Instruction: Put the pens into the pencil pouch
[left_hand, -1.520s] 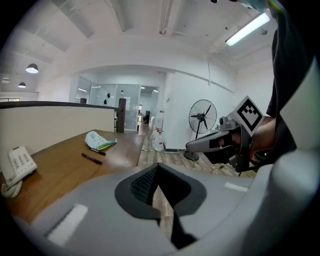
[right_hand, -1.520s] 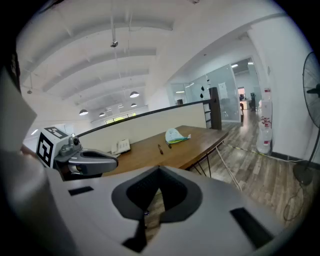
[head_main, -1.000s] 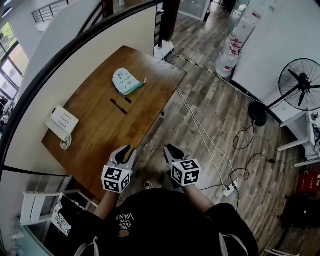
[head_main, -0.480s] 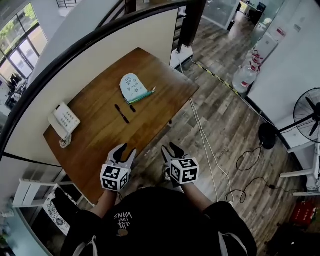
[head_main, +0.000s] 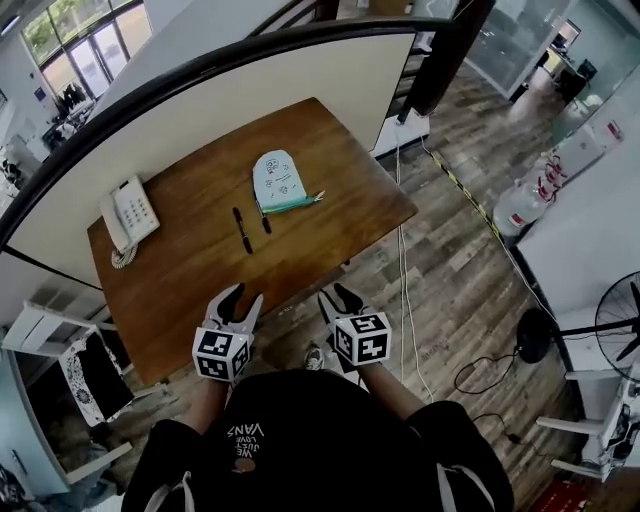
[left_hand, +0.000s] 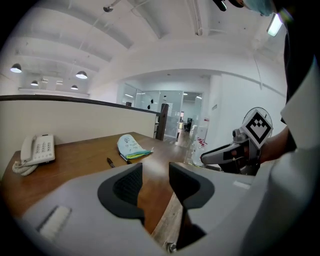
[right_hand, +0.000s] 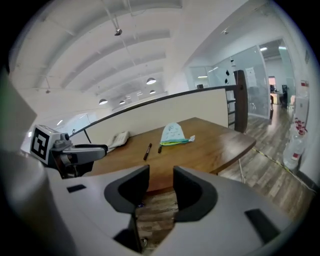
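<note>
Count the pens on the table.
2. One black pen lies on the table, left of the pencil pouch; the second pen lies by the pouch's near edge. More may hide inside.

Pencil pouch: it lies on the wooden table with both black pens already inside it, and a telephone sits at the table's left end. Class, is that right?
Not quite. The left pen and the right pen are not inside the pencil pouch; they lie on the wooden table beside it, as the head view shows. The telephone does sit at the table's left end.
</note>
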